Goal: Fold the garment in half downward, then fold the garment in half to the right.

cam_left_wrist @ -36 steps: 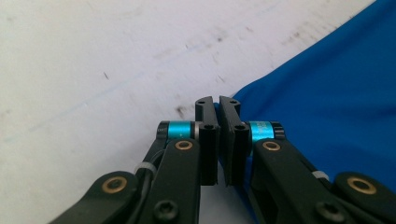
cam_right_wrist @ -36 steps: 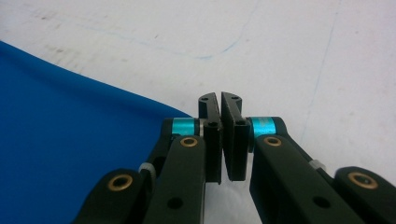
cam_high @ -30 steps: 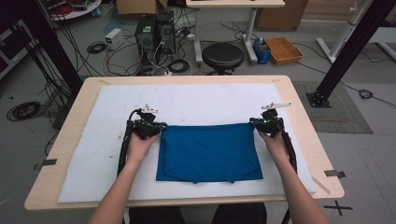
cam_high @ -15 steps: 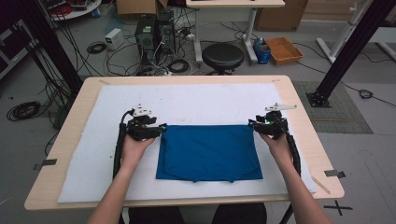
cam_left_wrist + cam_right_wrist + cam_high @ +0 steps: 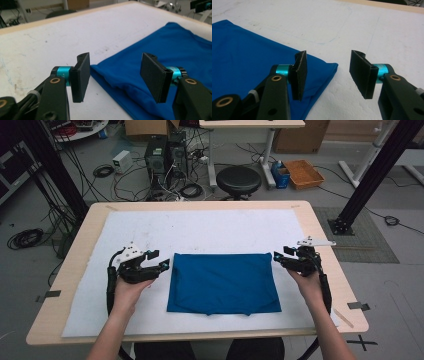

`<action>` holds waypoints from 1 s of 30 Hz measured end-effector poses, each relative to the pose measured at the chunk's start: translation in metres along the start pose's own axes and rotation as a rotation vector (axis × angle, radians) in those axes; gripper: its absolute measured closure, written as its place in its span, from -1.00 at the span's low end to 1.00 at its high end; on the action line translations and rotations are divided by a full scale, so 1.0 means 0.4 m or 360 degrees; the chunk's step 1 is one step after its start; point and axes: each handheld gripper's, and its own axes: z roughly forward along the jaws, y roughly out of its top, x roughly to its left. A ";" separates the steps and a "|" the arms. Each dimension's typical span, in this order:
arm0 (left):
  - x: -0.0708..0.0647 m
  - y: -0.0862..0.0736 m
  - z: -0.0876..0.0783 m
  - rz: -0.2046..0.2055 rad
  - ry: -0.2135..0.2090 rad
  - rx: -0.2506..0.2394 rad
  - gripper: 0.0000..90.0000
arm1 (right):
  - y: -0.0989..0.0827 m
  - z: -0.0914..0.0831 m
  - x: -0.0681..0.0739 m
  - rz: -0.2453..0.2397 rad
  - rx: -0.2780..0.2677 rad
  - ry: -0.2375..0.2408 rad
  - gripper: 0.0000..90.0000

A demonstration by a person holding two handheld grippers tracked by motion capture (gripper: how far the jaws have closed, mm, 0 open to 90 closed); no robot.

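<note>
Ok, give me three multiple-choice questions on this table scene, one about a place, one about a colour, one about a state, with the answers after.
1. Where does the folded cloth lie?
A. Between the two grippers
B. Left of both grippers
C. On the floor

2. What colour is the cloth?
A. Red
B. Blue
C. Green

3. How do the jaws of the left gripper stand?
A. Clamped on the cloth
B. Shut with nothing in them
C. Open, with nothing pinched

Answers:
1 A: in the high view the cloth sits on the white mat, with the left gripper at its left edge and the right gripper at its right.
2 B: it is blue in all views.
3 C: the left gripper view shows a wide gap between the pads, cloth lying below.
</note>
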 end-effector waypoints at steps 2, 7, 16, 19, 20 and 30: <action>0.003 -0.001 -0.004 -0.0033 0.0007 -0.0018 -0.08 | 0.000 -0.006 -0.005 0.0014 -0.0011 0.0001 0.07; 0.010 0.002 -0.015 -0.0106 0.0052 -0.0022 -0.14 | 0.000 -0.004 -0.009 0.0027 -0.0004 0.0003 0.06; 0.019 0.005 -0.013 -0.0228 -0.0028 -0.0006 -0.15 | 0.001 -0.009 -0.009 0.0033 -0.0007 0.0015 0.04; 0.017 0.007 -0.014 -0.0223 -0.0029 -0.0010 -0.17 | 0.000 -0.010 -0.011 0.0032 -0.0011 0.0019 0.04; 0.017 0.008 -0.015 -0.0226 -0.0040 -0.0010 -0.18 | 0.000 -0.011 -0.010 0.0034 -0.0011 0.0017 0.04; -0.002 0.028 -0.016 -0.0156 -0.0028 0.0068 -0.22 | 0.002 -0.013 -0.011 0.0034 -0.0024 0.0020 0.04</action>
